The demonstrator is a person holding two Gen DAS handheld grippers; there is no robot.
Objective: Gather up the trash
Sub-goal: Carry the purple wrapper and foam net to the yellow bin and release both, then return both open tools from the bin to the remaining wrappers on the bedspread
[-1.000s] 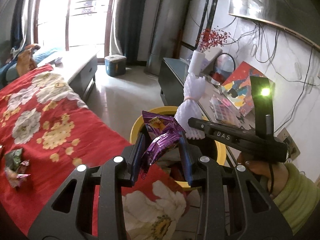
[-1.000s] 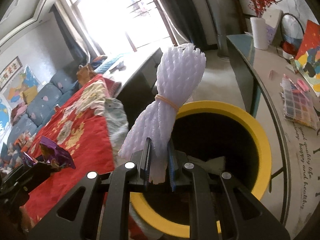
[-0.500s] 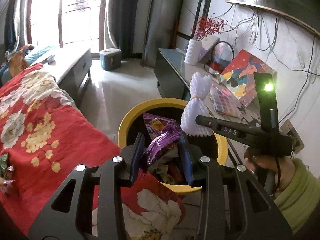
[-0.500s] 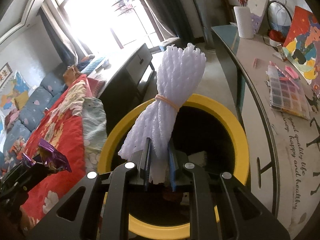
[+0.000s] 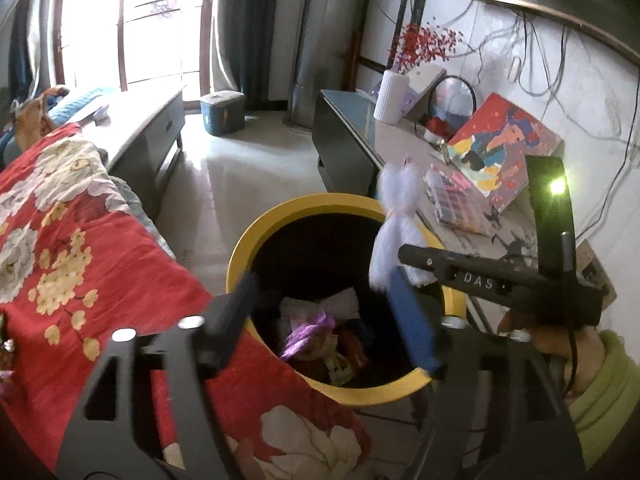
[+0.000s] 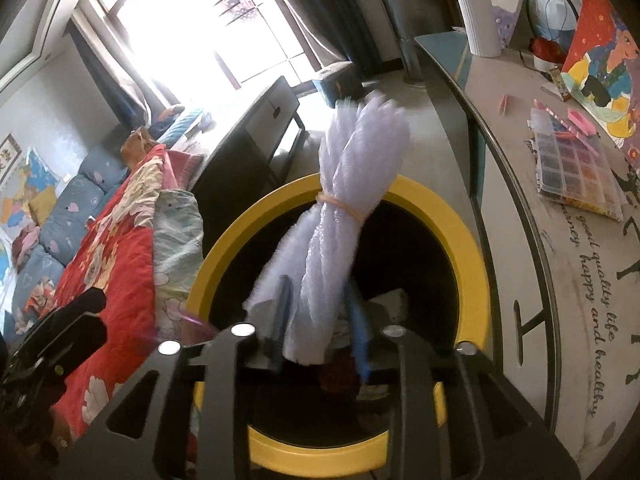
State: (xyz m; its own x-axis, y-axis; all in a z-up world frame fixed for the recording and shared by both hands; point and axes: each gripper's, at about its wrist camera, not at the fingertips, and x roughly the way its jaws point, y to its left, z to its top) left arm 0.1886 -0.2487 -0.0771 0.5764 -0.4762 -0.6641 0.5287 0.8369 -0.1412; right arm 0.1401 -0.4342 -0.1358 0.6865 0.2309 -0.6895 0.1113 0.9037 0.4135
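Observation:
A yellow-rimmed black trash bin (image 5: 276,216) (image 6: 476,248) stands between the bed and the desk. My left gripper (image 5: 324,316) is open and empty above the bin's near rim. A purple snack wrapper (image 5: 308,330) lies inside the bin among other trash. My right gripper (image 6: 320,328) is over the bin with its jaws parted, and a white foam-net bundle (image 6: 340,216) tied with a rubber band is blurred between them, tilting right. The bundle and right gripper also show in the left wrist view (image 5: 396,216).
A bed with a red floral blanket (image 5: 76,248) lies left of the bin. A desk (image 6: 560,280) on the right holds a bead box (image 6: 576,176), a painting (image 5: 500,152) and a white vase (image 5: 390,96). Small wrappers (image 5: 6,348) lie on the blanket's far left.
My left gripper opened and the purple wrapper fell into the bin. My right gripper's jaws spread and the foam-net bundle started tilting and slipping. Both grippers moved further over the bin.

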